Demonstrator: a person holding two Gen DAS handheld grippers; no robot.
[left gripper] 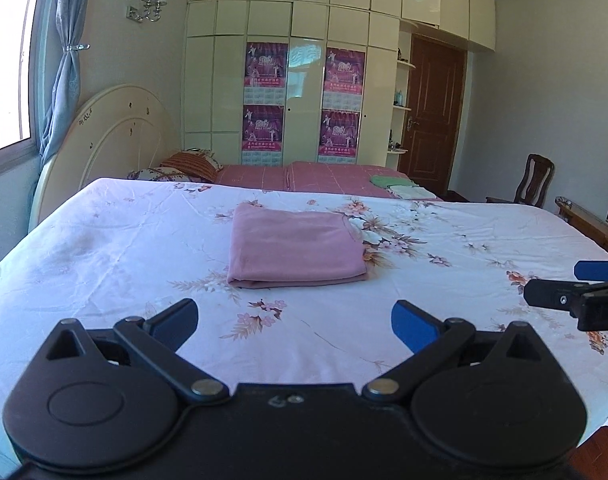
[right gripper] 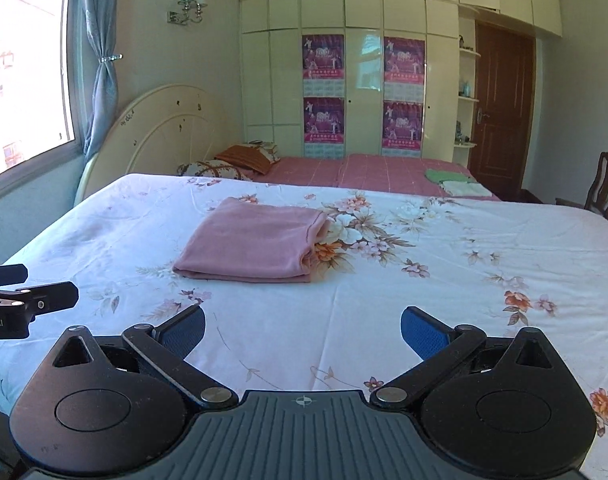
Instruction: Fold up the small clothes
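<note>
A pink garment point(left gripper: 296, 246) lies folded into a neat rectangle on the floral bed sheet point(left gripper: 104, 248); it also shows in the right wrist view point(right gripper: 252, 242). My left gripper point(left gripper: 294, 326) is open and empty, held above the sheet short of the garment's near edge. My right gripper point(right gripper: 303, 330) is open and empty, also short of the garment and a little to its right. The right gripper shows at the right edge of the left wrist view point(left gripper: 556, 286), and the left gripper at the left edge of the right wrist view point(right gripper: 44, 286).
Beyond the floral sheet point(right gripper: 444, 272) a pink cover point(right gripper: 364, 172) carries a small green and white folded pile point(right gripper: 452, 182) and pillows point(right gripper: 232, 162). A headboard point(left gripper: 116, 136), wardrobe point(left gripper: 304, 80), door point(left gripper: 432, 112) and chair point(left gripper: 534, 180) stand behind.
</note>
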